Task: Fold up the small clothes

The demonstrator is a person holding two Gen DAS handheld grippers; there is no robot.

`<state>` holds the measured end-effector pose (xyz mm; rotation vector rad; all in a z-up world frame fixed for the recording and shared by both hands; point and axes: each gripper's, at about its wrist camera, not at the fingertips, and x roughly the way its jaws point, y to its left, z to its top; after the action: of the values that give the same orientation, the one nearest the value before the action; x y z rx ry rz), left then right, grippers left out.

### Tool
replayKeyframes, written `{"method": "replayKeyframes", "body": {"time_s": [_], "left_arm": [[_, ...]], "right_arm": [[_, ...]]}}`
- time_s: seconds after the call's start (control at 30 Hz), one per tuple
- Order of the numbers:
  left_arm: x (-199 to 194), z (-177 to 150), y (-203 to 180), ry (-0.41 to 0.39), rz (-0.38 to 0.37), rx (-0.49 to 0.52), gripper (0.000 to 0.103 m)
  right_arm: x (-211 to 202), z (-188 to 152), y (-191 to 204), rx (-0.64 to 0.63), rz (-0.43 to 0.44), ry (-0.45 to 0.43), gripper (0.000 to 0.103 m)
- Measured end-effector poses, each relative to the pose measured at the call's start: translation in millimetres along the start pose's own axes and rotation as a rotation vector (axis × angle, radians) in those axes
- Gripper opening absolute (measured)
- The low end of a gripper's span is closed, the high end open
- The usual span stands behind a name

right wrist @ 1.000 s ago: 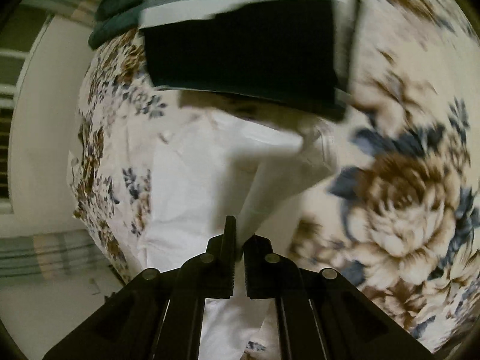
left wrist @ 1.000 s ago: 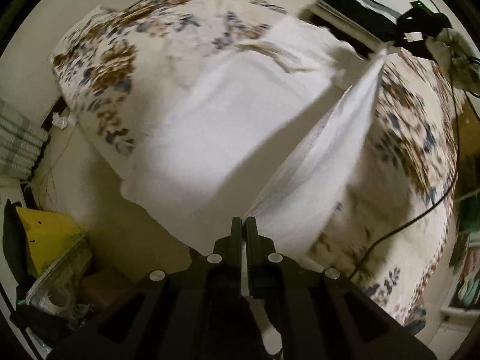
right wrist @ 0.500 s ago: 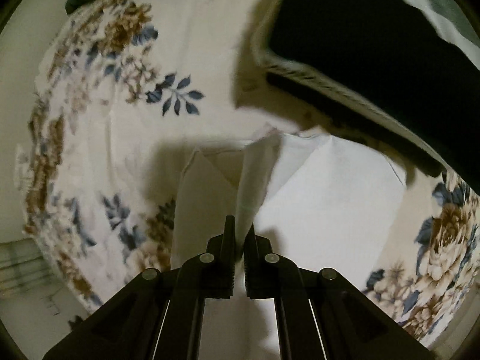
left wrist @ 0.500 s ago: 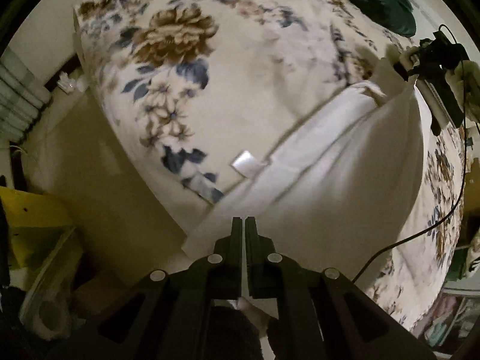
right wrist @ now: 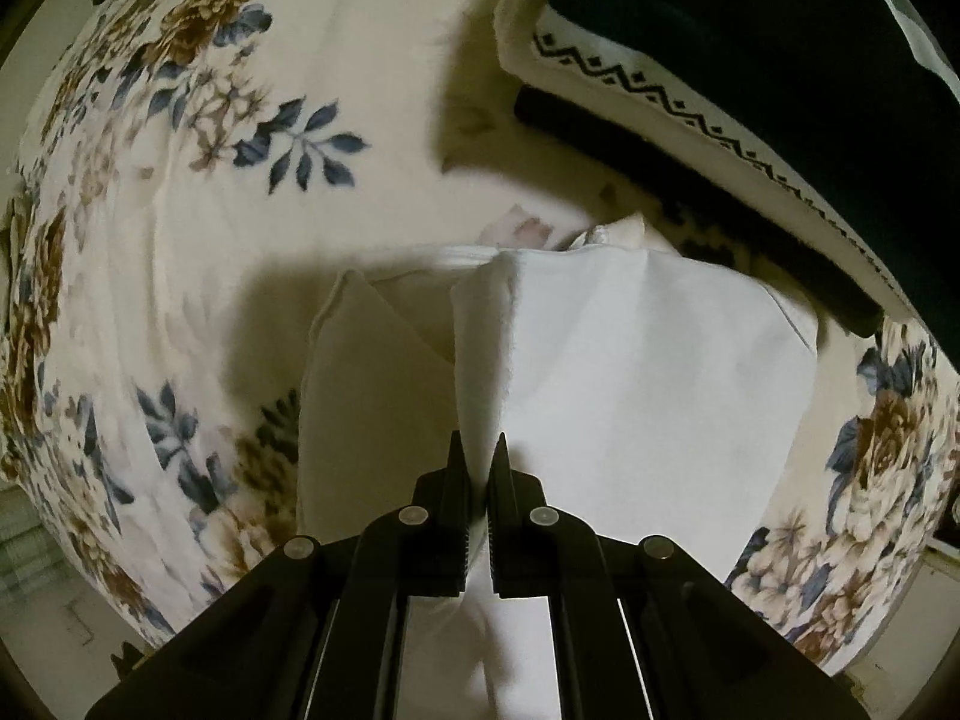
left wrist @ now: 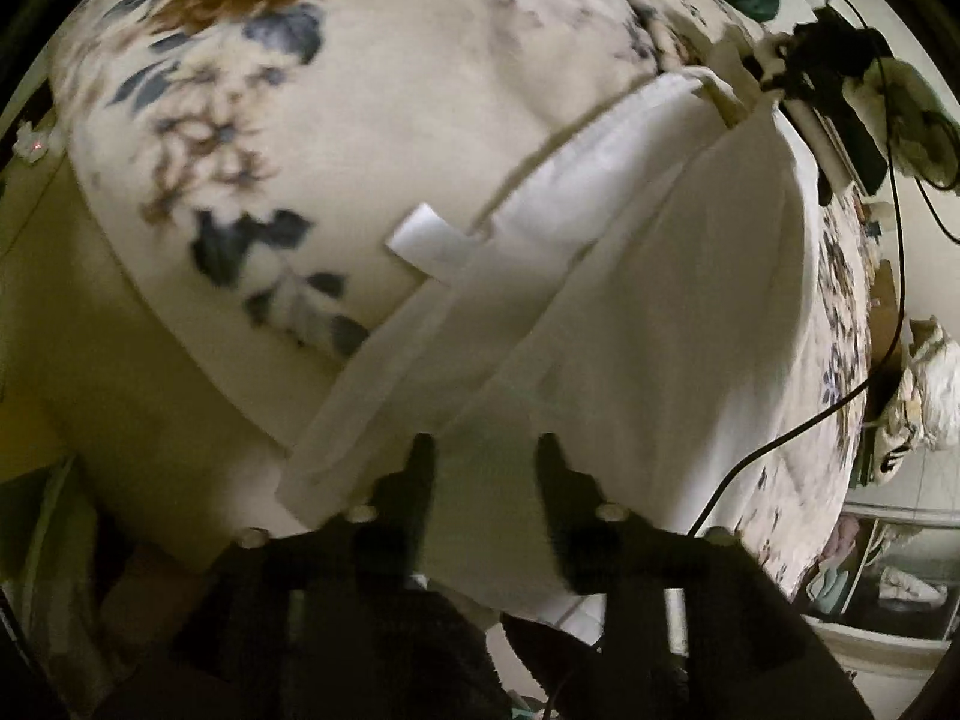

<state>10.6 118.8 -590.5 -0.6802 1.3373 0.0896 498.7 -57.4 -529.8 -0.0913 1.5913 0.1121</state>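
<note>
Across both wrist views spreads one floral blanket point(right wrist: 180, 192), cream with brown blooms and blue leaves. On it, filling the lower centre of each frame, lies one white garment point(left wrist: 672, 324), folded over itself, a small white tag point(left wrist: 423, 237) jutting from its edge. At upper right of the right view sits one stack of folded clothes point(right wrist: 708, 96), dark with a zigzag-trimmed layer. One left gripper point(left wrist: 483, 450) is opening, fabric between its jaws but released. One right gripper point(right wrist: 478, 450) is clenched on a white fold.
</note>
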Motion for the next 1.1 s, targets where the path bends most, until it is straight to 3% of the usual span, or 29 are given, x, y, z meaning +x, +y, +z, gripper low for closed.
{"method": "replayKeyframes", "body": {"time_s": [0.13, 0.2, 0.23, 0.27, 0.43, 0.7, 0.93, 1.1], "left_arm": [[13.4, 3.3, -3.2, 0.01, 0.045, 0.025, 0.042], [15.0, 3.3, -3.5, -0.022, 0.06, 0.035, 0.038], [13.3, 3.4, -4.6, -0.043, 0.072, 0.044, 0.028], [12.2, 3.2, -5.6, -0.056, 0.089, 0.054, 0.003], [-9.8, -6.1, -16.7, -0.117, 0.119, 0.079, 0.003], [-51.8, -19.7, -0.6, -0.177, 0.128, -0.003, 0.002], [-41.5, -0.1, 14.8, -0.191, 0.153, -0.053, 0.002], [-24.4, 4.7, 29.3, -0.13, 0.151, -0.068, 0.006]], "right_arm": [[-0.9, -1.2, 6.1, -0.022, -0.007, 0.004, 0.005], [0.4, -2.9, 5.6, -0.024, -0.002, 0.004, 0.005], [0.8, -3.8, 5.3, -0.024, 0.0, 0.003, 0.005], [0.9, -4.1, 5.2, -0.025, 0.002, 0.002, 0.005], [-8.6, -12.1, 4.7, -0.04, 0.022, -0.025, 0.005], [-40.1, -10.8, 21.5, -0.101, 0.029, -0.06, 0.005], [-31.8, -0.6, 44.5, -0.122, 0.013, -0.064, 0.004], [-7.5, 6.4, 46.8, -0.091, 0.027, -0.016, 0.006]]}}
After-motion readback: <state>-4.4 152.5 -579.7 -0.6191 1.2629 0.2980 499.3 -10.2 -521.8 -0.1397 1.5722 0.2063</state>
